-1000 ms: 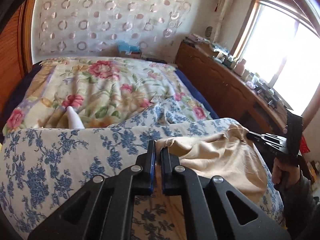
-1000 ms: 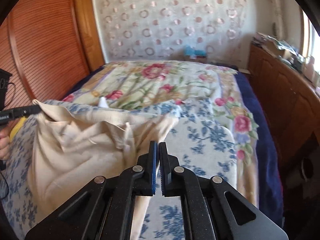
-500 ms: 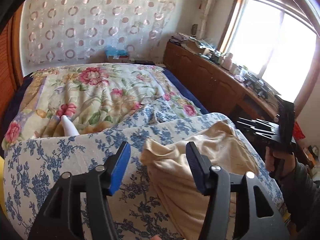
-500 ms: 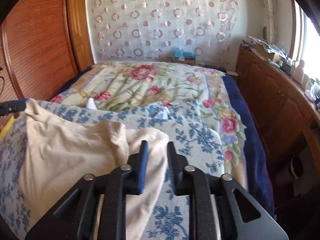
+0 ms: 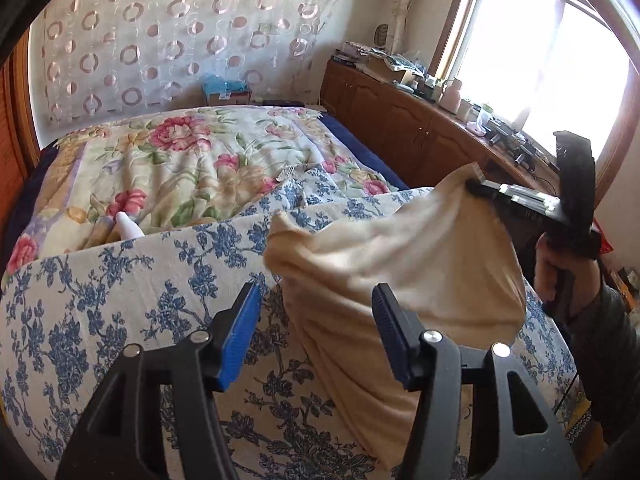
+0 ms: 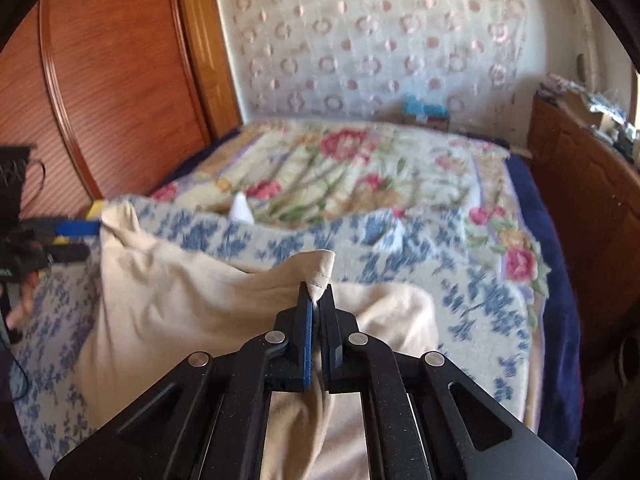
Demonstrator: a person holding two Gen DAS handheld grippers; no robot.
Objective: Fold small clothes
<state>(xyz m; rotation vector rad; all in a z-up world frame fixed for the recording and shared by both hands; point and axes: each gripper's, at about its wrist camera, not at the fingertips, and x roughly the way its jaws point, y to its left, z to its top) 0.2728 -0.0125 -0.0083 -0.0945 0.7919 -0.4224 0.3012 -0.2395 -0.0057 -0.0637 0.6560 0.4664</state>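
Observation:
A cream garment [image 5: 400, 256] lies crumpled on a blue-flowered blanket [image 5: 120, 280] at the near end of the bed. My left gripper [image 5: 316, 288] is open just above the garment's left edge; its pads do not press the cloth. My right gripper [image 6: 316, 288] is shut on a hemmed corner of the garment [image 6: 180, 300] and holds it lifted off the blanket. In the left wrist view the right gripper [image 5: 476, 188] shows at the right, with the cloth hanging from its tip. The left gripper [image 6: 84, 240] appears at the left edge of the right wrist view.
A flowered quilt [image 5: 180, 160] covers the far bed, with a small white object [image 5: 128, 228] at its near edge. A wooden cabinet [image 5: 400, 128] with clutter runs along the right under the window. A wooden wardrobe [image 6: 120, 80] stands left. A person's hand [image 5: 560, 272] grips the right tool.
My left gripper opened and let go of the garment's corner. My right gripper opened briefly, then shut on a corner of the garment and raised it.

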